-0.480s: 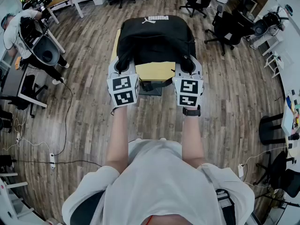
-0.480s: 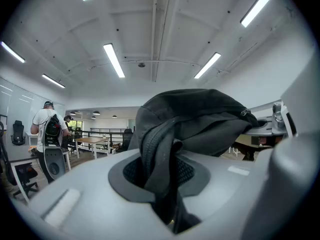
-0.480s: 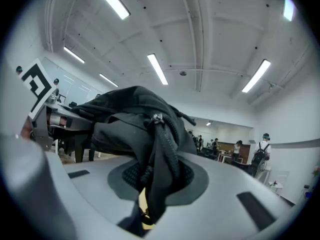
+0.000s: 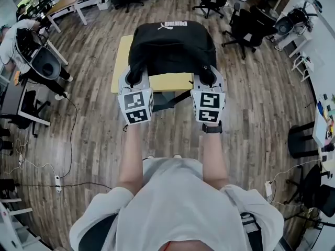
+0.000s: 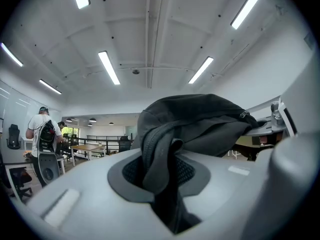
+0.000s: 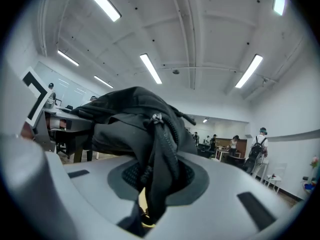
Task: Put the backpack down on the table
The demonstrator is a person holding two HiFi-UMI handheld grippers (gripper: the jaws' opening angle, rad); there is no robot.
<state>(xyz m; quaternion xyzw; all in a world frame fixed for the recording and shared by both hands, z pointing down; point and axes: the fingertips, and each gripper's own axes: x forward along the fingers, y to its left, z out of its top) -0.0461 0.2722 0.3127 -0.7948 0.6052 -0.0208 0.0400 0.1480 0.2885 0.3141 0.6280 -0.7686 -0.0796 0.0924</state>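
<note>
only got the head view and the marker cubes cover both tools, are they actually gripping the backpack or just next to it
observer: gripping. In the left gripper view the left tool is clamped on a fold of the black backpack.
operator: and the right
observer: the right tool is shut on the fabric too, and a zipper runs down through its grip.
operator: anyone ahead of me
observer: the right gripper view shows a standing person far off at its right edge, well clear of you.
</note>
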